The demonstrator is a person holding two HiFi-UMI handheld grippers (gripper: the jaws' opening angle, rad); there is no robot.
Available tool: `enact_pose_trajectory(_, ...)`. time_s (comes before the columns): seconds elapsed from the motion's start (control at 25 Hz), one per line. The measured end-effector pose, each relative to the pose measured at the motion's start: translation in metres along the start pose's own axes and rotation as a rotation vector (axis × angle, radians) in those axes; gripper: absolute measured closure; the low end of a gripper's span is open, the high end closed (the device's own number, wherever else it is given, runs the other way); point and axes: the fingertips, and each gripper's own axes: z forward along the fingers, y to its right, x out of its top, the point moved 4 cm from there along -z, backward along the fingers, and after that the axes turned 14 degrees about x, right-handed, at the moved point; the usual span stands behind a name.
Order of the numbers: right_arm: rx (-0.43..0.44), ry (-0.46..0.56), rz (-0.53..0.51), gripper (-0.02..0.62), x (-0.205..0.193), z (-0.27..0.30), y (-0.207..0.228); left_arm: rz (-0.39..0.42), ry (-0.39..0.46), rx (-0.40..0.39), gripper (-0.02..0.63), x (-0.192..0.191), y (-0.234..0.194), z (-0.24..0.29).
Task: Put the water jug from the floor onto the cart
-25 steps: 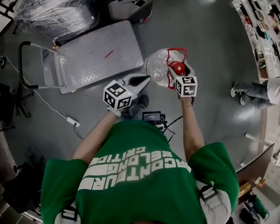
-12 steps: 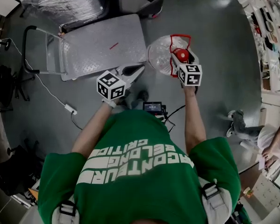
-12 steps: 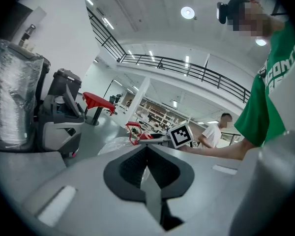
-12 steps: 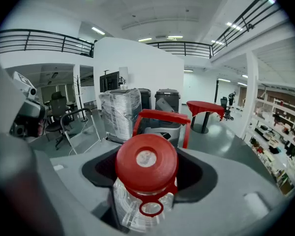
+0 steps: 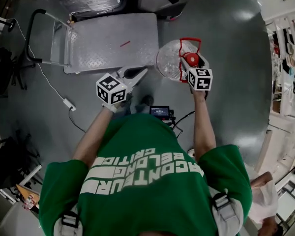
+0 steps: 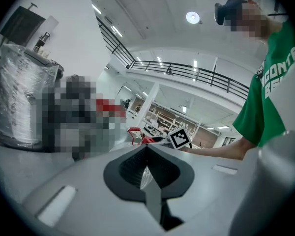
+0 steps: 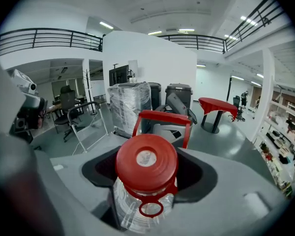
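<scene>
Head view steeply downward; gripper views close along their jaws; water jug [image 5: 168, 60] common to all.

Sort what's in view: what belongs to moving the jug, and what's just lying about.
For the job:
water jug, gripped at the neck by the right gripper
cart
left gripper, shut, empty

Lying about:
plastic-wrapped bundle
white cable on the floor
red table

The water jug [image 5: 168, 63] is just right of the cart [image 5: 108, 43] (between the right hand-held gripper's [image 5: 187, 61] jaws).
</scene>
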Motion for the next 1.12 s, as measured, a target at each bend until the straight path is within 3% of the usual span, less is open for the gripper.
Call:
enact_pose_trajectory(0.68, -0.003, -0.051, -0.001, 0.293, 0.062, 0.097, -0.036, -0.064, 0.061, 0.055, 0.598, 0.04, -0.123, -0.055)
enact_pose_trajectory(1.12, 0.004, -0.07, -0.039, 0.293, 0.095, 0.141, -0.074, -0.139, 0.11, 0.099, 0.598, 0.041, -0.181, -0.108)
